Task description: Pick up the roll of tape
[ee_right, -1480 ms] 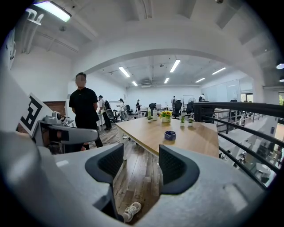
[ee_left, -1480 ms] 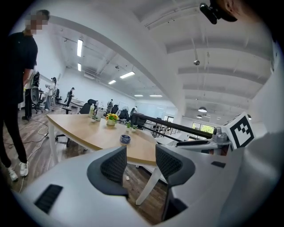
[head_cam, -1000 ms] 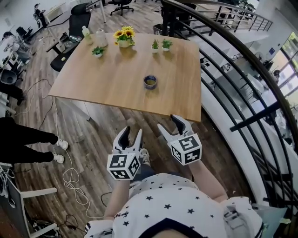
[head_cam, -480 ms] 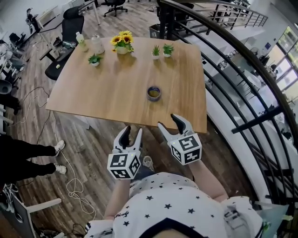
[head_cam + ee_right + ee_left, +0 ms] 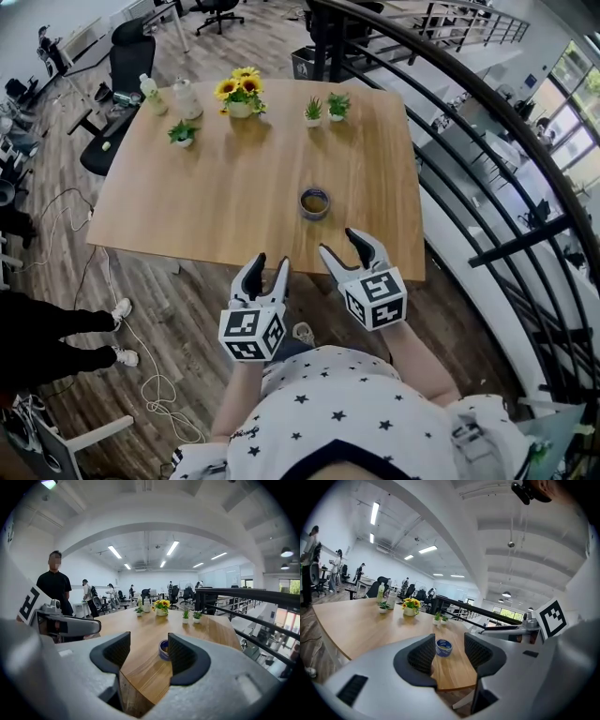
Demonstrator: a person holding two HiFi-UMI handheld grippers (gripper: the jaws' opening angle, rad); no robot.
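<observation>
Hovering side by side at the near edge of the large light-brown wooden desk (image 5: pixel 234 187), the grey left claw (image 5: pixel 267 267) and the grey right claw (image 5: pixel 342 246) are both pointing across its top. The left claw is standing released, its dark ribbed jaws apart with only open air between them. The right claw is likewise gaping and gripping nothing. The small blue roll of tape (image 5: pixel 314 202) is lying flat on the desk, toward its near right part, well apart from both claws. In the left gripper view it is showing through the gap between the jaws, far beyond them. In the right gripper view it is peeking out from behind the right-hand jaw. At the far side of the desk a pot of yellow sunflowers (image 5: pixel 240 92) is standing among small green potted plants (image 5: pixel 313 112), with two pale bottles (image 5: pixel 185 97) toward the far left corner. A black metal railing (image 5: pixel 516 240) is curving along the desk's right side.
</observation>
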